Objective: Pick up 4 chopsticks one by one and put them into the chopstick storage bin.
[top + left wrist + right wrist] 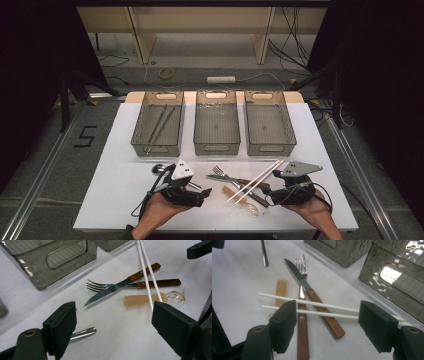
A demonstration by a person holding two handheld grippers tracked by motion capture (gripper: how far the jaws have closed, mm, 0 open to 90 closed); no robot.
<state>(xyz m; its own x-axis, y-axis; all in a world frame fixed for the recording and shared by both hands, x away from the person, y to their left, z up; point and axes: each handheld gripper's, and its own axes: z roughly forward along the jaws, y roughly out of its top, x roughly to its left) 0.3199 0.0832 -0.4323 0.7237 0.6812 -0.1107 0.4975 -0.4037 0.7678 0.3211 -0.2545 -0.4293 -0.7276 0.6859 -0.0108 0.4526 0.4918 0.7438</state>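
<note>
Cutlery lies in a heap on the white table between my two grippers. A wooden-handled knife (110,291) crosses a wooden-handled fork (97,285). Two white chopsticks (324,306) rest across both handles, and beside them lies a clear plastic spoon with an amber handle (140,300). My left gripper (202,192) points right at the heap and is open with bare table between its jaws (113,315). My right gripper (328,312) faces left, open. The chopsticks and wooden handles show in the gap between its jaws, and the pads do not press on them.
Three grey bins stand in a row at the back (159,148) (216,147) (270,148). The left one holds dark chopsticks (161,122). A metal spoon (158,168) lies beside my left gripper, with its handle (83,333) by the left jaw.
</note>
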